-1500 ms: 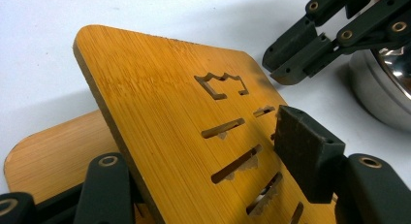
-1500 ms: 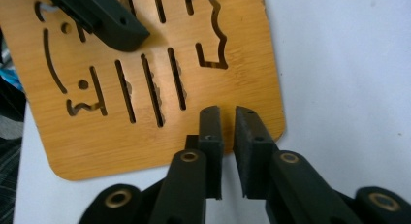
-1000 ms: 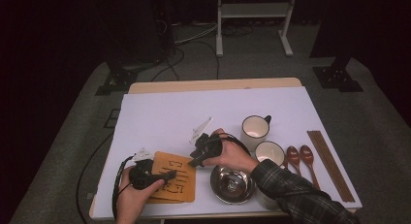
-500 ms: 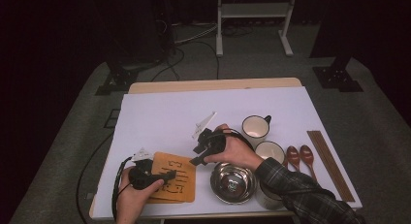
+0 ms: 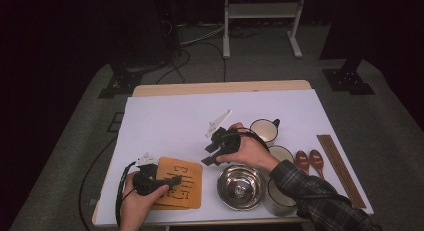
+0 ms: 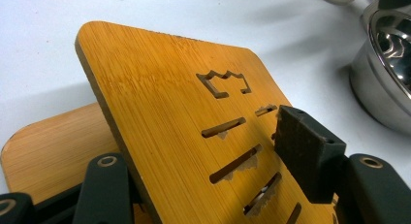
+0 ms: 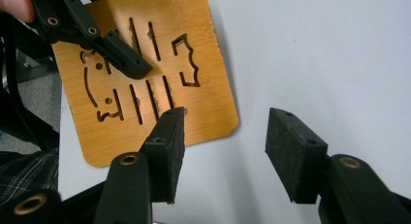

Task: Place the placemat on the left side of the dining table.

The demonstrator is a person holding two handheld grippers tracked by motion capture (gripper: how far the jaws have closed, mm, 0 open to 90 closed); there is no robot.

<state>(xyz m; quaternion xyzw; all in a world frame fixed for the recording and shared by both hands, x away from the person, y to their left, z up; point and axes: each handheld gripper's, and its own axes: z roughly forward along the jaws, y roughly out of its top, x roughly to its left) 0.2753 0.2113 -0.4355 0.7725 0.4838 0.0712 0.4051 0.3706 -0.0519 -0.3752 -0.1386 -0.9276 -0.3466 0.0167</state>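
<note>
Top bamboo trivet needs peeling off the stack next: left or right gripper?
Left, probably. The left gripper already clamps the top bamboo trivet, tilting its edge off the lower trivet. The right gripper, jaws just opened with nothing between them, hovers above the table.

A lower board [image 6: 43,151] lies mostly hidden, perhaps a second trivet.

A wooden table [image 5: 220,87] covered by a white sheet [image 5: 175,116] is set on grey carpet [image 5: 75,141]. Black cables [image 5: 195,51] and a white metal stand [image 5: 262,11] are seen beyond, against darkness.
</note>
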